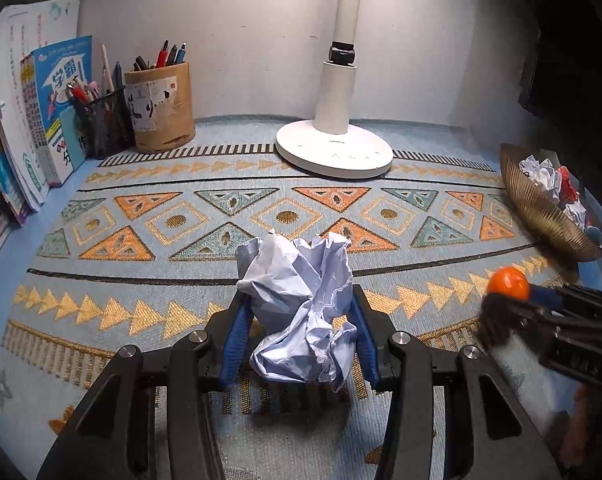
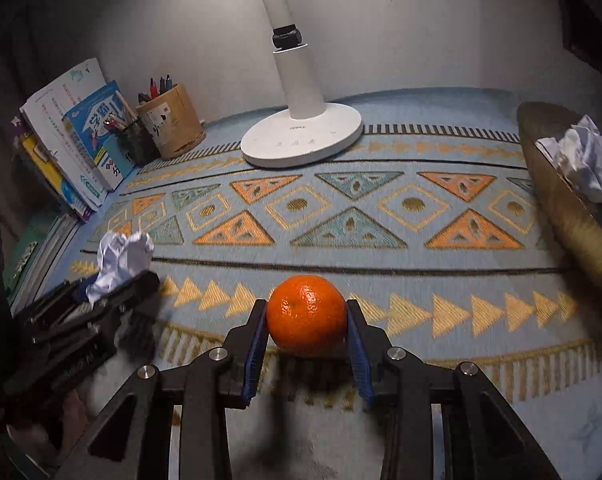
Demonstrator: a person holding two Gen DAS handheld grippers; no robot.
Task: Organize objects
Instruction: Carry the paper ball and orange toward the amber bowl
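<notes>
My left gripper (image 1: 299, 304) is shut on a crumpled ball of white paper (image 1: 301, 308), held just above the patterned cloth. The same gripper and paper ball (image 2: 121, 258) show at the left of the right wrist view. My right gripper (image 2: 307, 310) is shut on an orange (image 2: 307, 314), low over the cloth. The orange (image 1: 508, 283) also shows at the right of the left wrist view. A gold ribbed bowl (image 1: 541, 208) at the right holds several crumpled papers and something red; it also shows in the right wrist view (image 2: 569, 216).
A white desk lamp (image 1: 335, 148) stands at the back middle. A wooden pen cup (image 1: 161, 108), a black mesh pen holder (image 1: 105, 124) and upright books (image 1: 41, 112) fill the back left corner. The patterned blue cloth (image 1: 261, 216) covers the desk.
</notes>
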